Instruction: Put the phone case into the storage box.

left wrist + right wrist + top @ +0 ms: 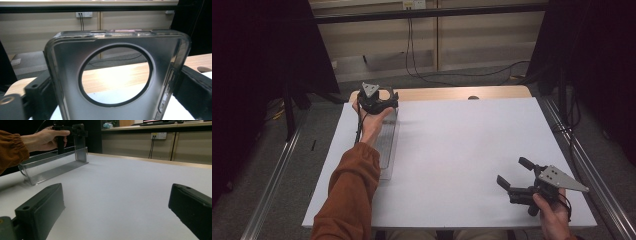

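White sheeting [462,160] covers most of the table in front of me, with a strip of bare wood [452,93] showing along the far edge. Beyond it I see a pale panelled wall with a socket [84,14] and dark cables hanging down to the grey floor. Black curtains close off both sides.

At the far left corner, my left gripper [377,102] is clamped on a clear phone case [117,75]. Through the left gripper view the case stands upright between the two black jaws, each pressing on one of its long edges. Its large round camera opening [116,75] lets me see the wood and white sheet behind it. My left hand [371,122] wraps the handle, and an orange-brown sleeve [349,195] runs back to the near edge.

Under that gripper sits a long clear plastic tray [387,150], lying near-to-far along the left side of the table. In the right gripper view, the case's lower end is down inside the tray's far end [81,155]; I cannot tell whether it touches the tray floor.

My right gripper [516,176] is at the near right, well apart from the tray, held low over the sheet by my right hand [552,215]. Its jaws stand wide apart with nothing between them, only bare white surface.
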Tool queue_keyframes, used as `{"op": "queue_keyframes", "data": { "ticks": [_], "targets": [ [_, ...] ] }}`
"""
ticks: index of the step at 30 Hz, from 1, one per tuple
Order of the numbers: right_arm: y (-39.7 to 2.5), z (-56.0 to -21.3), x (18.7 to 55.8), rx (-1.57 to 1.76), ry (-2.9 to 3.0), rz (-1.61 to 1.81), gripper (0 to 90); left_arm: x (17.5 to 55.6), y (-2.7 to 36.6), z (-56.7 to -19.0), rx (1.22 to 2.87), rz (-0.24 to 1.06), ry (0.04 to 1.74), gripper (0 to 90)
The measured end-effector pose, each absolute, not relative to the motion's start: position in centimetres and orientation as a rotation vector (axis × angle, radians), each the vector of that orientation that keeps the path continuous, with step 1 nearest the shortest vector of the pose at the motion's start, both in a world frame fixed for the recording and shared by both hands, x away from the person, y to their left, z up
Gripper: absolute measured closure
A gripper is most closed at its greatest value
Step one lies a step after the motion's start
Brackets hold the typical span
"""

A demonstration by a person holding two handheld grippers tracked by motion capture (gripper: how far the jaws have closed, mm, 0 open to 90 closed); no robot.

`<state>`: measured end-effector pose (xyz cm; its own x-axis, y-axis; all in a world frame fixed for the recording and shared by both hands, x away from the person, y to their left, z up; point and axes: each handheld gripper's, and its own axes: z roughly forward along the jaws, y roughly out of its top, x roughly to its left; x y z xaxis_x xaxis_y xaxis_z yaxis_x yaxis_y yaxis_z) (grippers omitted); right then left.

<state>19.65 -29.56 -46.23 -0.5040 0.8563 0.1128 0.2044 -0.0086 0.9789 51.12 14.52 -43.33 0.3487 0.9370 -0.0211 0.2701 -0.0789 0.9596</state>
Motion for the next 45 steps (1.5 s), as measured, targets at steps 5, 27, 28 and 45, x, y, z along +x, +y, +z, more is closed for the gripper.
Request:
{"op": "queue_keyframes", "data": {
  "ticks": [5,27,28,45],
  "targets": [
    [-29.5,-46.2,19.6,1.105,1.727,1.558,0.0,51.0,14.5,-43.4,1.586,0.798,1.133,3.3],
    [-29.5,-46.2,19.6,1.099,1.739,1.556,0.0,50.1,15.7,-42.4,1.610,0.795,1.067,1.8],
    [-29.5,-46.2,19.6,1.100,1.736,1.554,0.0,50.0,15.8,-42.3,1.595,0.799,1.075,1.8],
    [-29.3,-46.2,19.6,1.104,1.737,1.561,0.0,48.8,17.1,-42.3,1.566,0.761,1.079,1.7]
  ]
}}
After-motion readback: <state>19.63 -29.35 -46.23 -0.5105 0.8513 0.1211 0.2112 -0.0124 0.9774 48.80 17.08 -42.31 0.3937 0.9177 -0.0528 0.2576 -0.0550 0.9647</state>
